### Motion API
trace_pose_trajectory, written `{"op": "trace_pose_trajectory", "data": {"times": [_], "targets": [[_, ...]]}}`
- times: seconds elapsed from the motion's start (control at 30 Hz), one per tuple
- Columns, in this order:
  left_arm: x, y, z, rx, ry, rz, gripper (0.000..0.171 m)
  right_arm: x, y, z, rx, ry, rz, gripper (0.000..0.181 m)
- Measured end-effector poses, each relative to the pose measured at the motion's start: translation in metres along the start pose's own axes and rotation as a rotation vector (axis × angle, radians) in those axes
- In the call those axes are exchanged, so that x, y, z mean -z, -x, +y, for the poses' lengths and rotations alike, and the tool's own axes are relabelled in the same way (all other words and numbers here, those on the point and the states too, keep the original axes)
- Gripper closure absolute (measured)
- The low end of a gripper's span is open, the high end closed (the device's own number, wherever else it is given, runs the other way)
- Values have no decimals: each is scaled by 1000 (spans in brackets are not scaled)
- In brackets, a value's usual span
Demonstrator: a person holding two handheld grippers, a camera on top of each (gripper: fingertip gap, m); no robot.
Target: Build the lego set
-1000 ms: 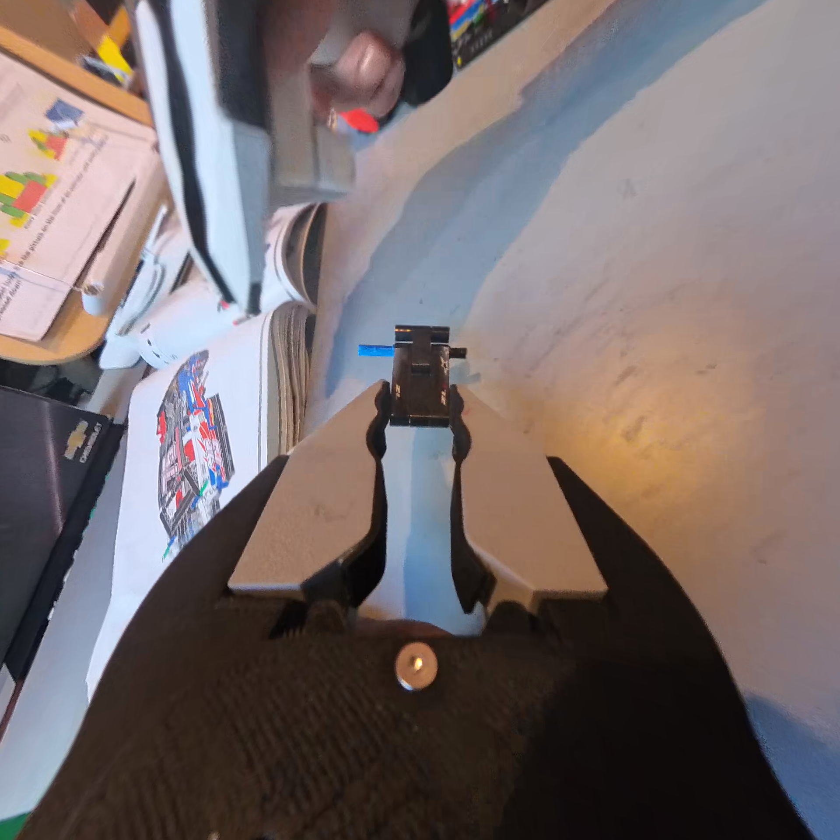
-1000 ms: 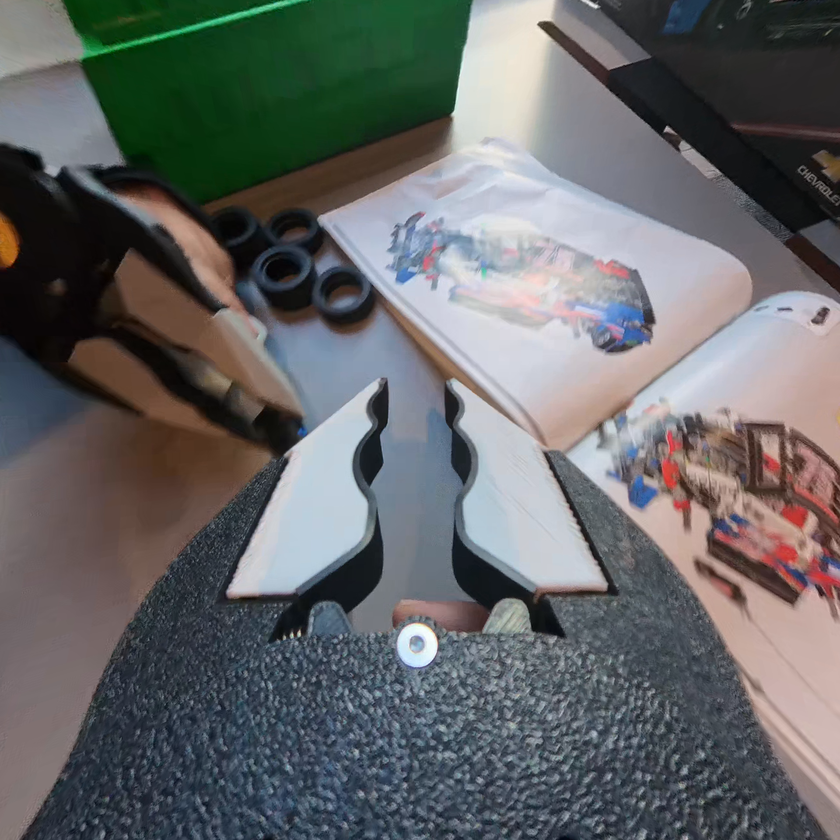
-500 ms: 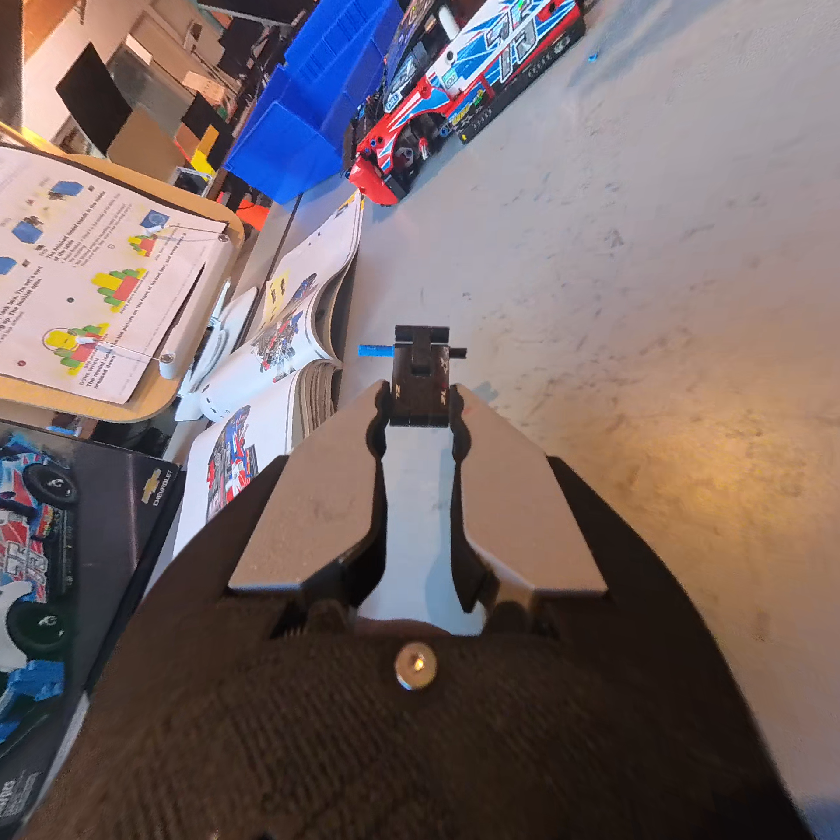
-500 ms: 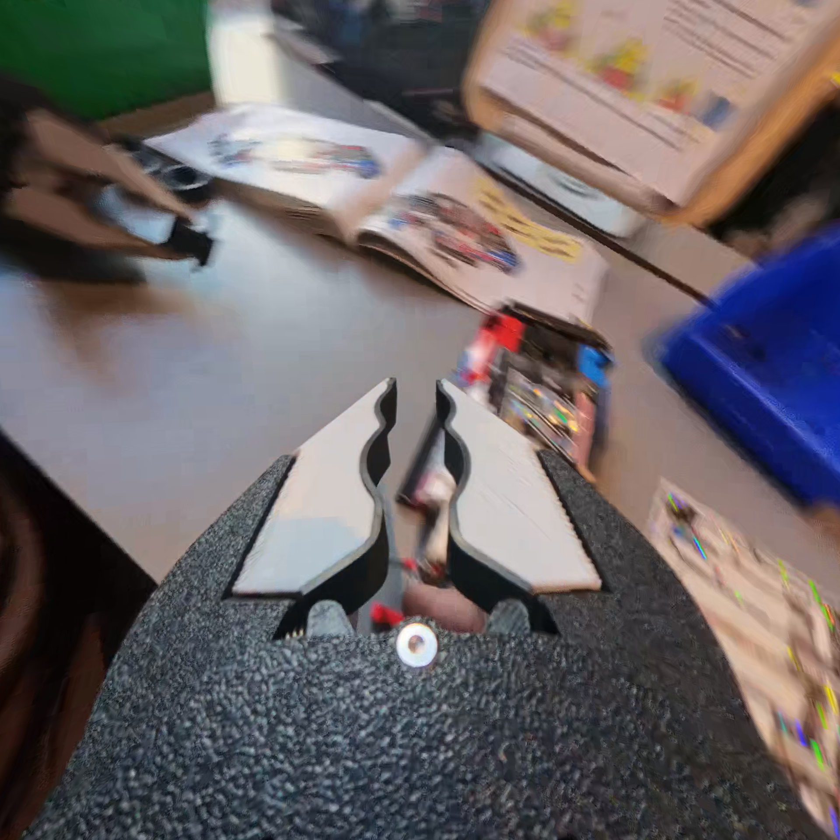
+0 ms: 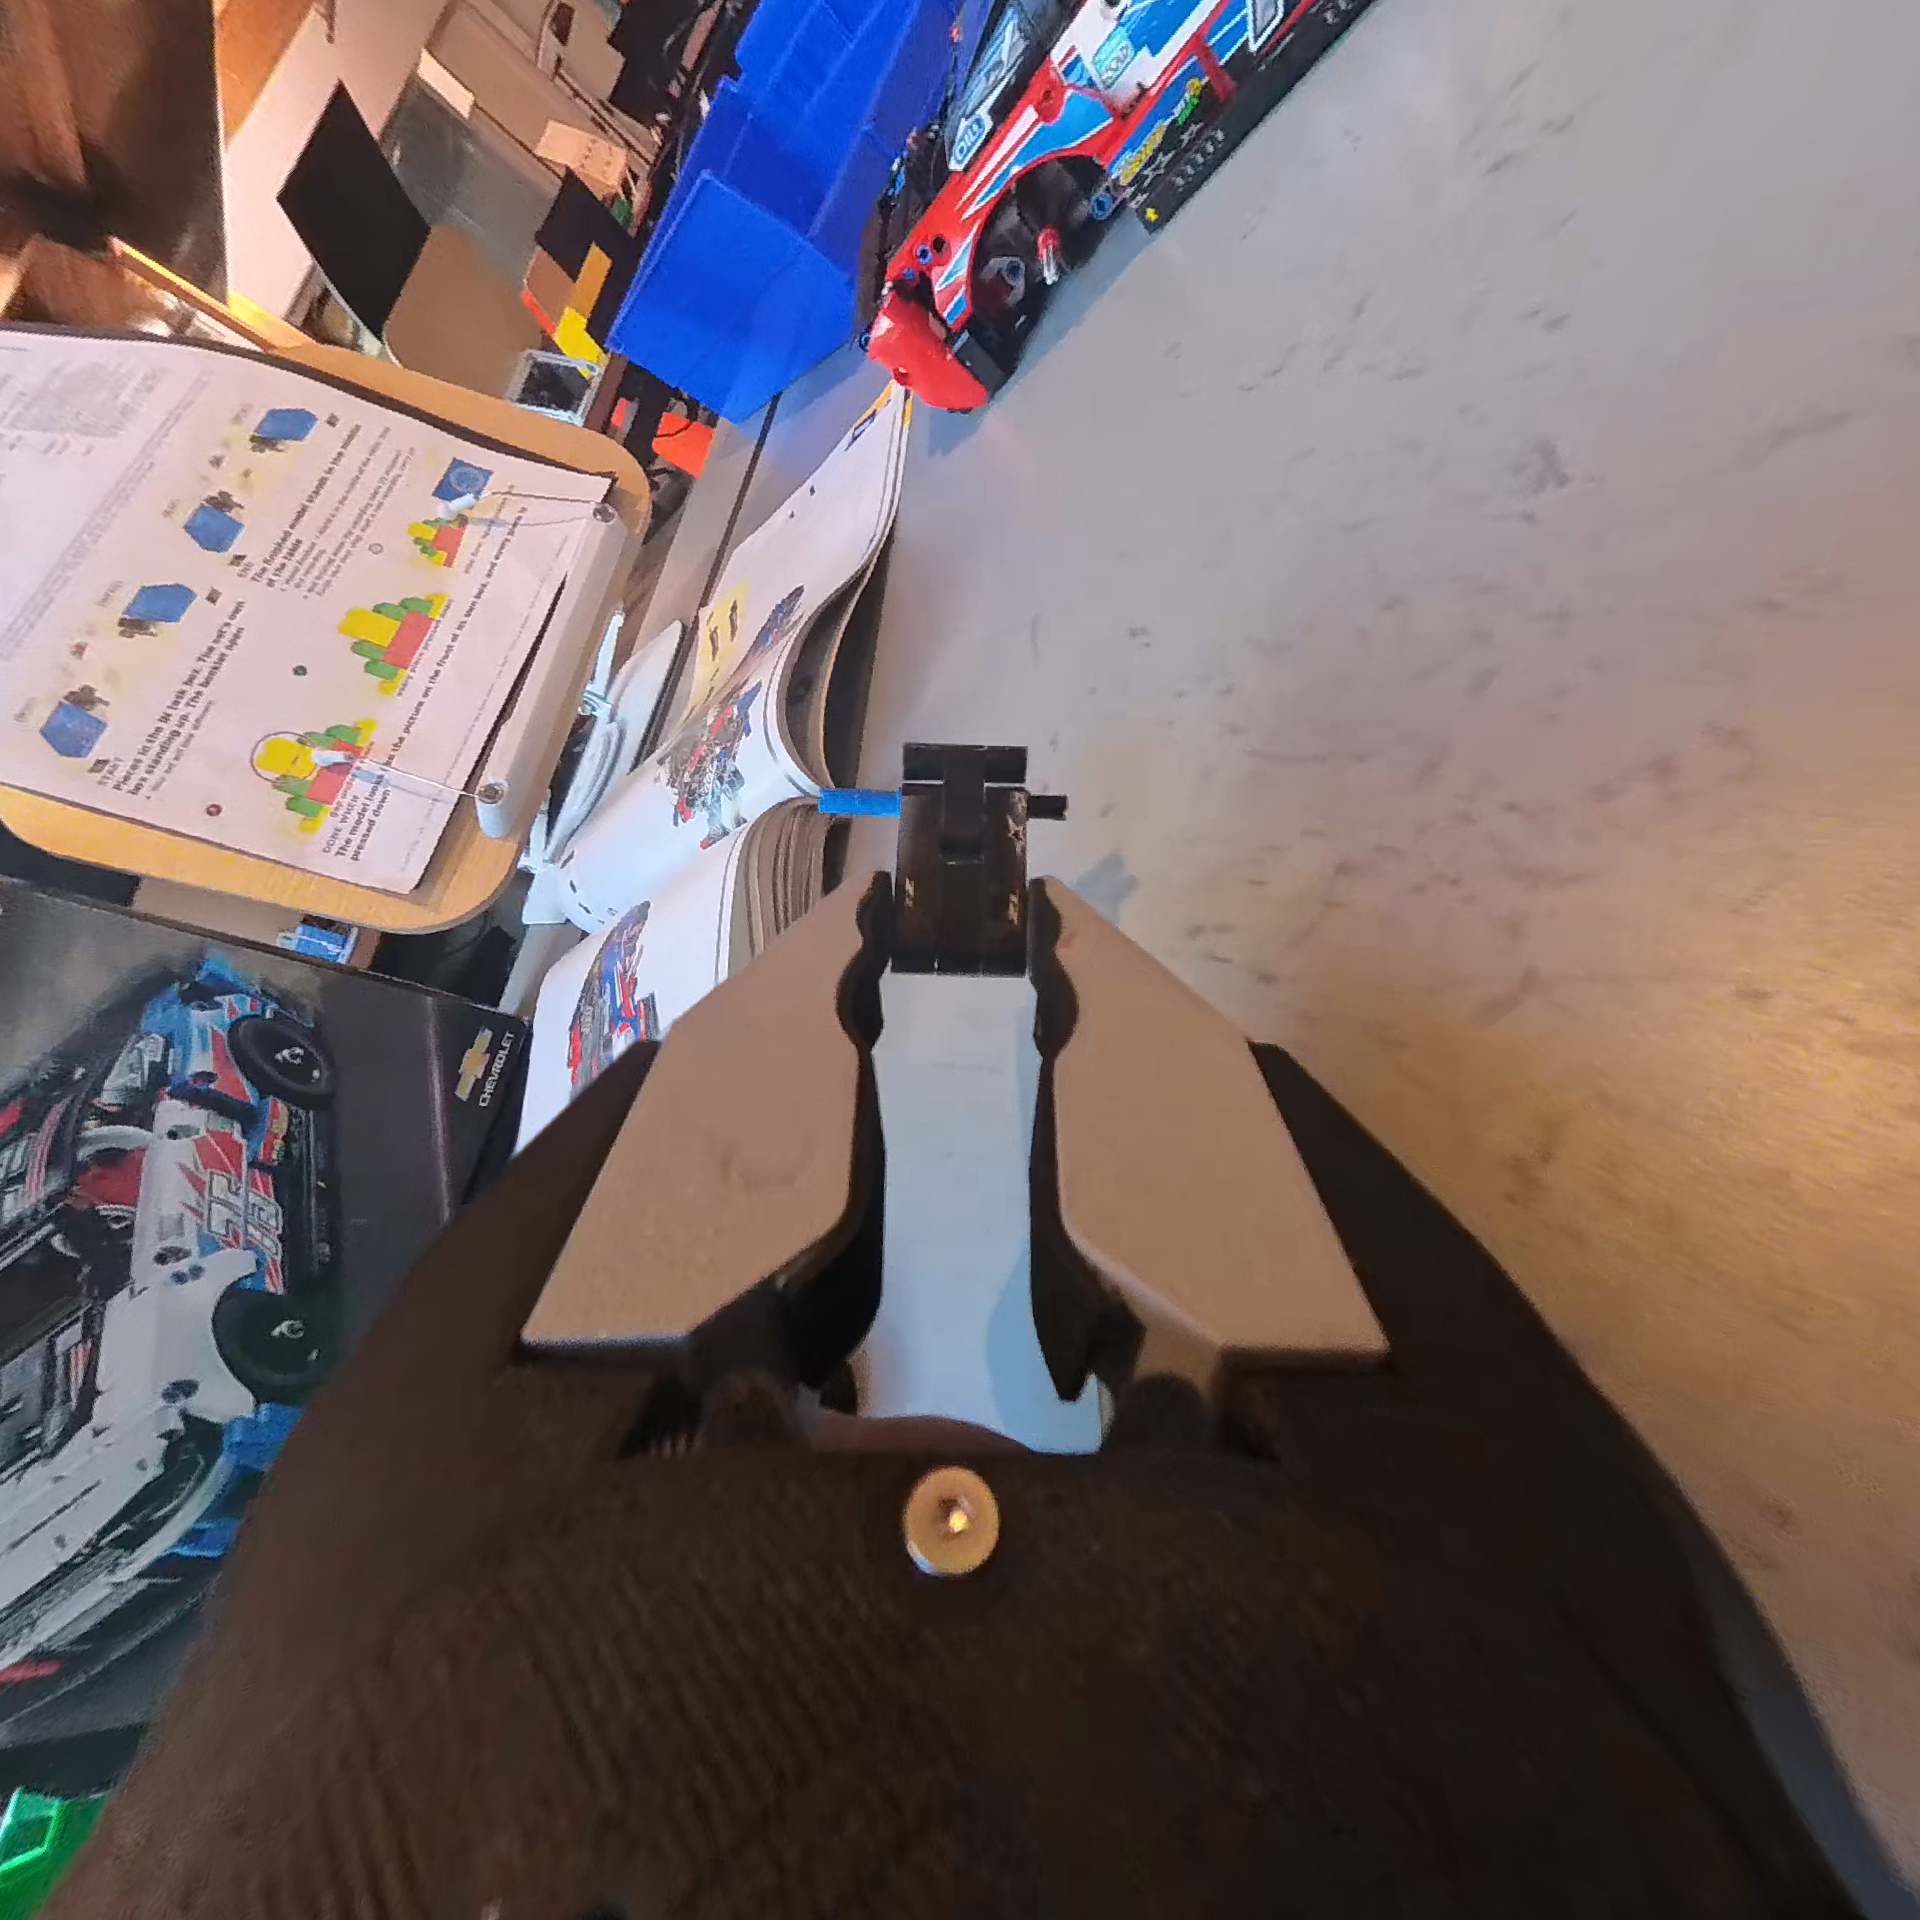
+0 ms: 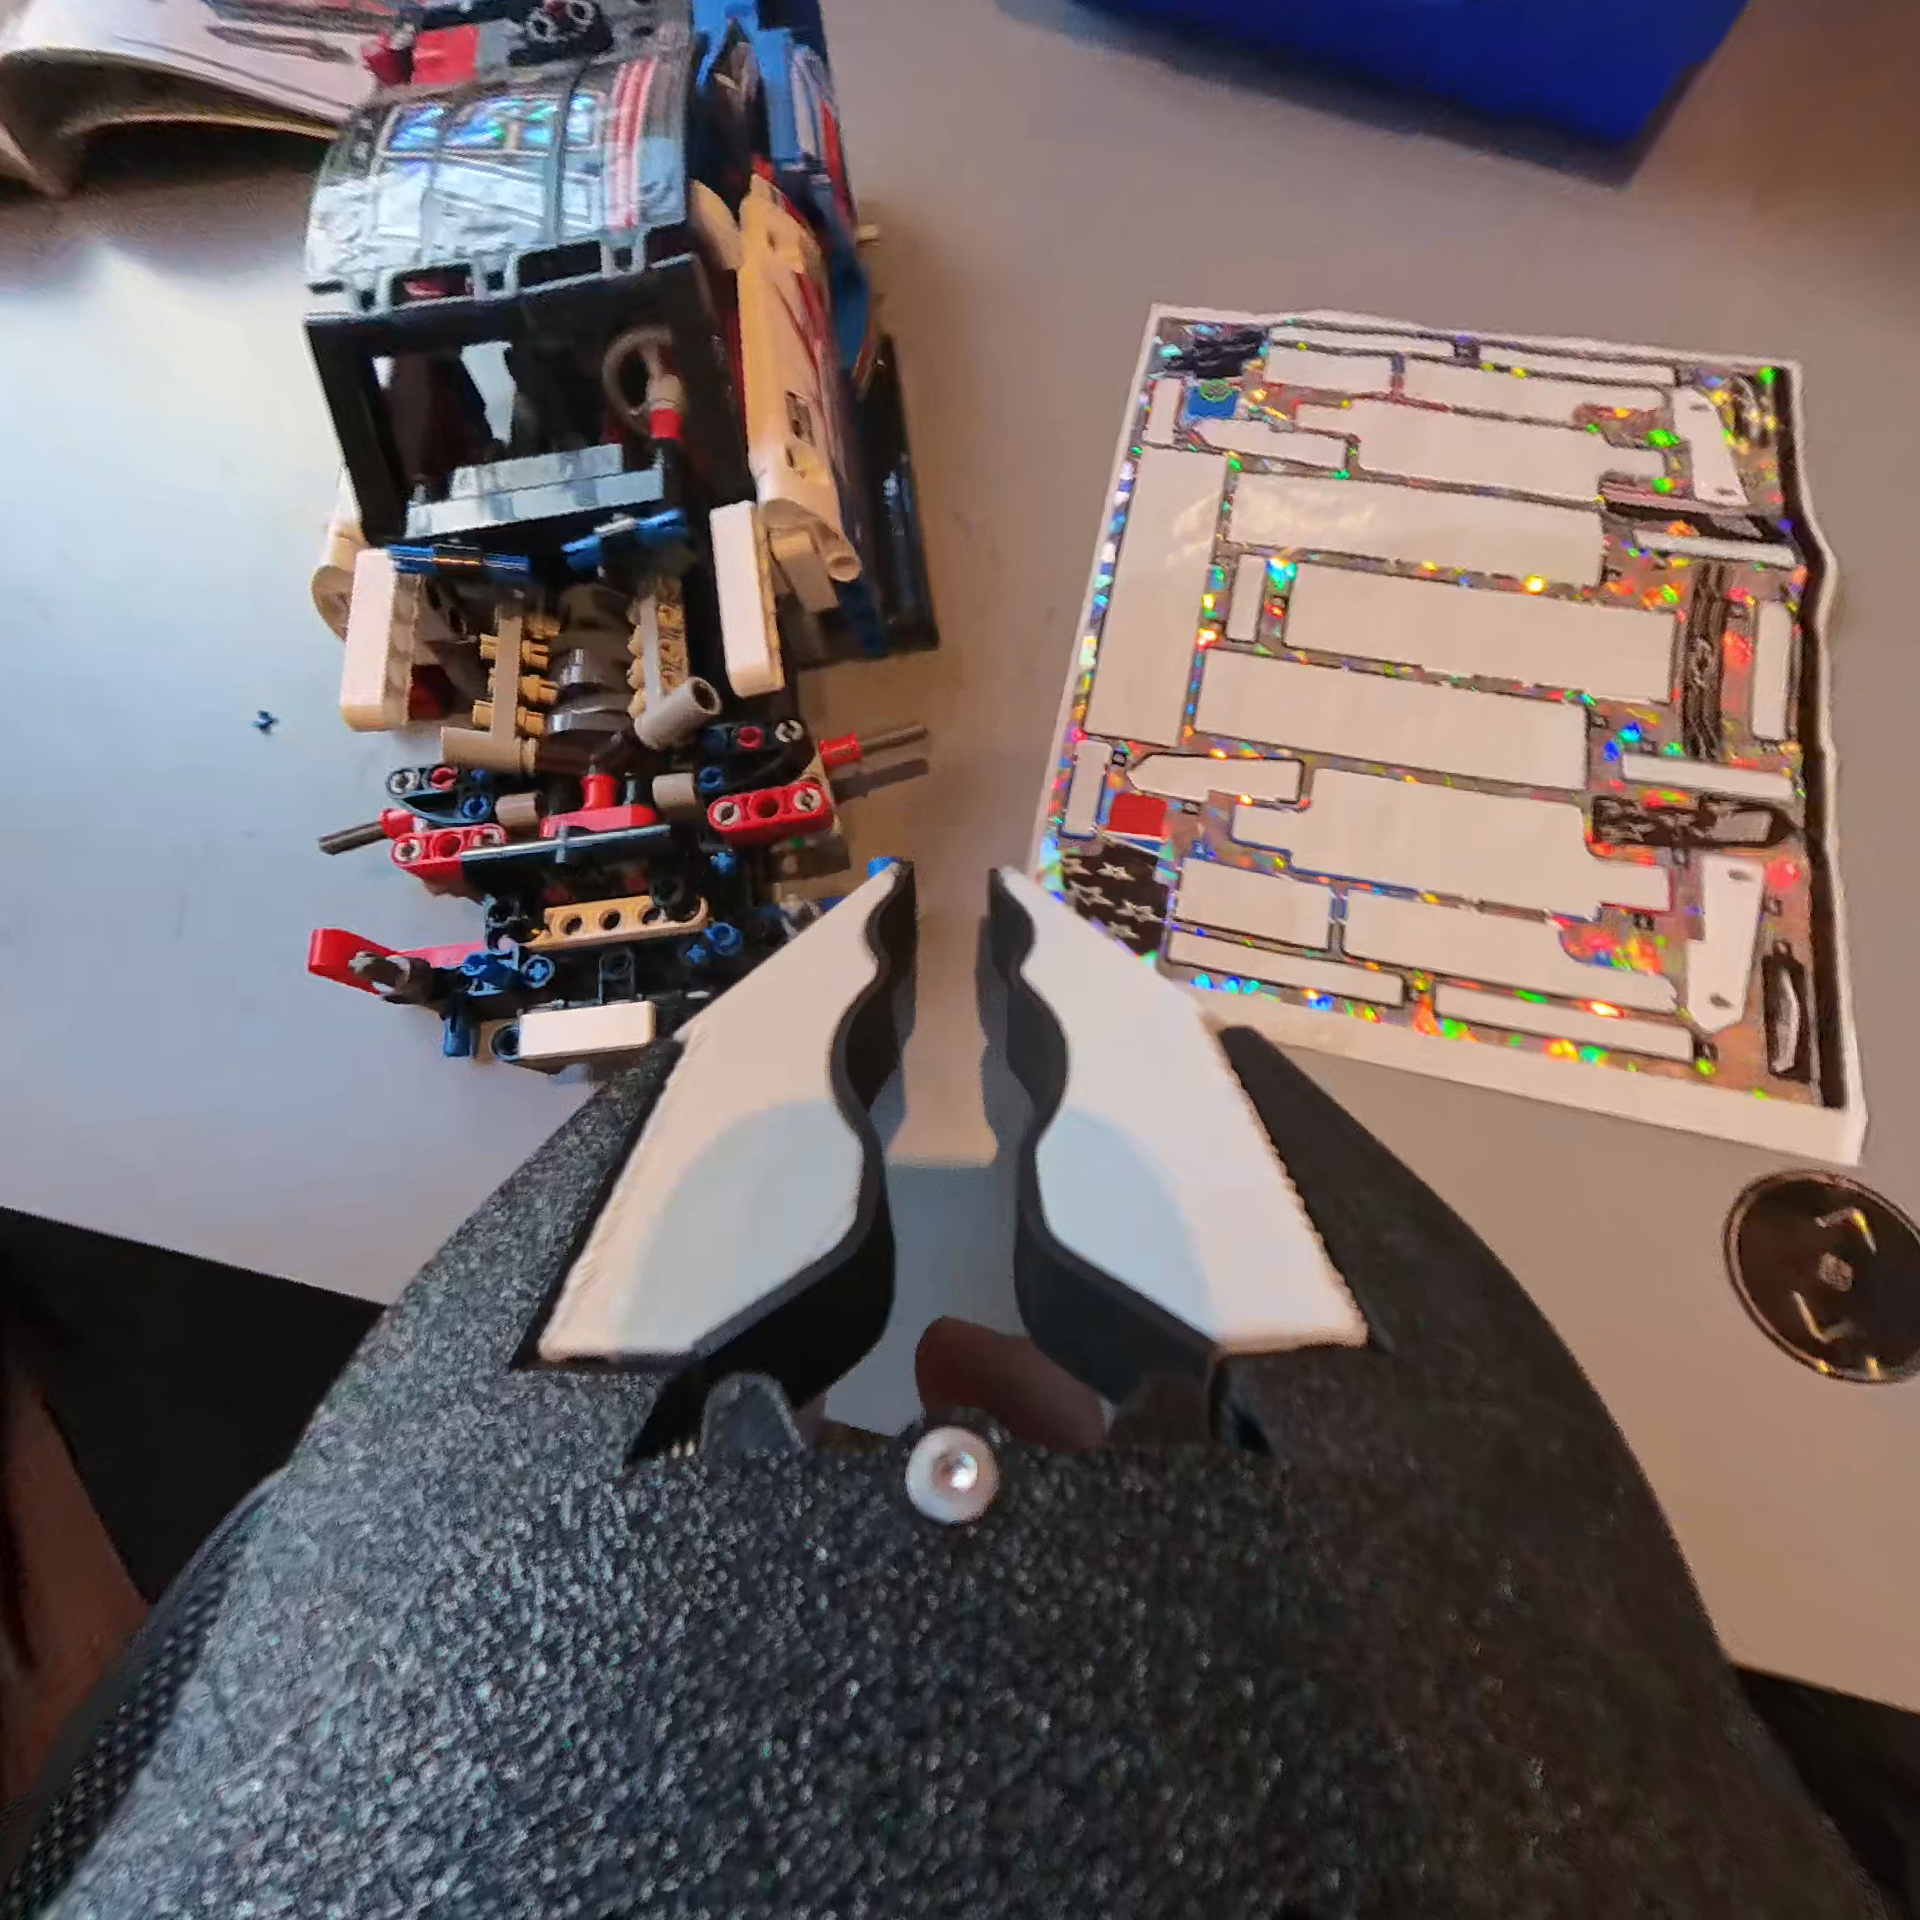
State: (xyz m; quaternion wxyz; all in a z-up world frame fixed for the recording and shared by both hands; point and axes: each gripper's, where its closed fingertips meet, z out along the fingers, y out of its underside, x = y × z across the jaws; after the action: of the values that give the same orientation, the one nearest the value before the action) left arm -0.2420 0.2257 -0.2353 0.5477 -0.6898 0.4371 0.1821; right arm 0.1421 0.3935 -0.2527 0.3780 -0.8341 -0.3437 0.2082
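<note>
In the left wrist view, the left gripper (image 5: 961,925) has its jaws clamped on a small black lego assembly (image 5: 962,857), held at the very tips above the grey desk (image 5: 1507,623). A short blue pin (image 5: 858,801) sticks out of the assembly's left side and a black stub out of its right. To the left of the jaws lies an open instruction booklet with printed car pictures (image 5: 727,769), its page edges just beside the held piece. Farther left is a tan wooden board carrying a white printed sheet with coloured brick drawings (image 5: 281,623), and nearer, a black product box with a race car picture (image 5: 208,1195). At the far end of the desk sits the partly built red, white and blue lego car (image 5: 1049,177), with blue plastic bins (image 5: 769,239) to its left.

In the right wrist view, the right gripper (image 6: 948,894) hangs over the desk with its jaws slightly parted and nothing between them. Just beyond the left jaw tip sits the same lego car (image 6: 592,582), its near end an exposed frame of black, red, blue and tan beams and pins. To the right of the jaws a holographic sticker sheet with most stickers removed (image 6: 1455,707) lies flat. A round dark disc (image 6: 1823,1273) sits near the right edge of the desk.
</note>
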Motion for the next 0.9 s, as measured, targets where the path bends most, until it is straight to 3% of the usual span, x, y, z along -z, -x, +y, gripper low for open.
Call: {"op": "trace_pose_trajectory", "data": {"times": [0.13,0.4,0.5,0.9], "targets": [[6,-4,-5,-42,-40,-5,149,-4,9,-2,26,-2,-37,181],[14,0,-2,8,-57,17,149,-11,-11,5,-25,93,5,174],[18,4,-3,62,-90,39,149,-21,-2,13,18,146,-26,181],[28,10,-5,113,-142,63,149,-26,39,12,79,162,-192,178]]}}
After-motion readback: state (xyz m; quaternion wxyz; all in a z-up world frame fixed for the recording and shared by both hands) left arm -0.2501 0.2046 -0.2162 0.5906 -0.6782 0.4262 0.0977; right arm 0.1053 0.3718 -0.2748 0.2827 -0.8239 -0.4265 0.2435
